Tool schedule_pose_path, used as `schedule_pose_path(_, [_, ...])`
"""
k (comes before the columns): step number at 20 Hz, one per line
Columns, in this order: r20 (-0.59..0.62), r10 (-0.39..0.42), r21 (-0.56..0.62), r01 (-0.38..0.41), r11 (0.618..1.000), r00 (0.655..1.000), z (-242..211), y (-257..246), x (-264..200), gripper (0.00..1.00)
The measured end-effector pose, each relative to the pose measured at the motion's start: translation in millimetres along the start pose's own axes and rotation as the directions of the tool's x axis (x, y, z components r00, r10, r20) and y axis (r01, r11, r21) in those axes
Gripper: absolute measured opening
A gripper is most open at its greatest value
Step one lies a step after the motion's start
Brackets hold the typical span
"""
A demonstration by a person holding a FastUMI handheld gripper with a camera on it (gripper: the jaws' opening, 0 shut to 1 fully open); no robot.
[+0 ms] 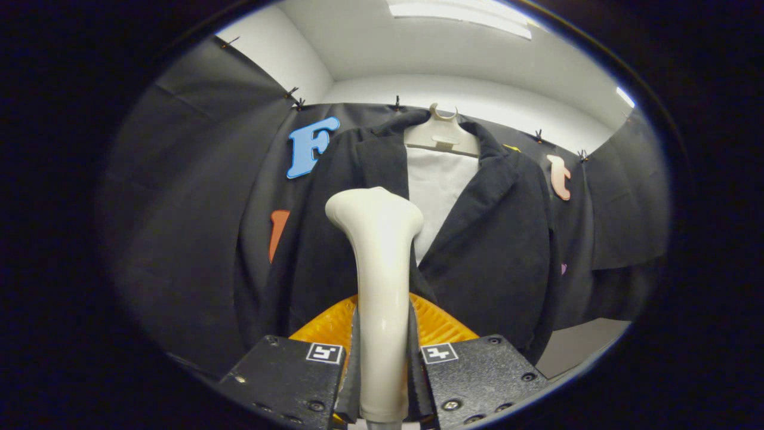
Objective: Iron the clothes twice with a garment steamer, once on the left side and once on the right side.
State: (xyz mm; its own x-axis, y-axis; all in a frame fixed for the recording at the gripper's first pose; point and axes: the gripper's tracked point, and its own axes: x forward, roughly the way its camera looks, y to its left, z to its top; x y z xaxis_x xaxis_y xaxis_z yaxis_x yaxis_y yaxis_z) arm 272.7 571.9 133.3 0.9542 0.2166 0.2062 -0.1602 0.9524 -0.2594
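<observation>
Count, gripper view: one steamer (378,286), its handle clamped between the two fingers (286,373) of the one tongs (382,370). One dark jacket (477,251), hung on one pale hanger (441,134). One white garment (439,191) inside the jacket. One ceiling light panel (459,15).

Gripper (382,364): jaws closed on the steamer (379,269) handle.
Steamer head: held upright before the jacket (495,239).
Jacket: hung on a hanger (441,134).
</observation>
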Motion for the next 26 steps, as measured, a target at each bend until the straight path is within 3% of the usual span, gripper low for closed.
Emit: schedule_pose_path(26, [-0.194,0.013,-0.052,-0.023,0.998,0.981,-87,11,-46,0.35])
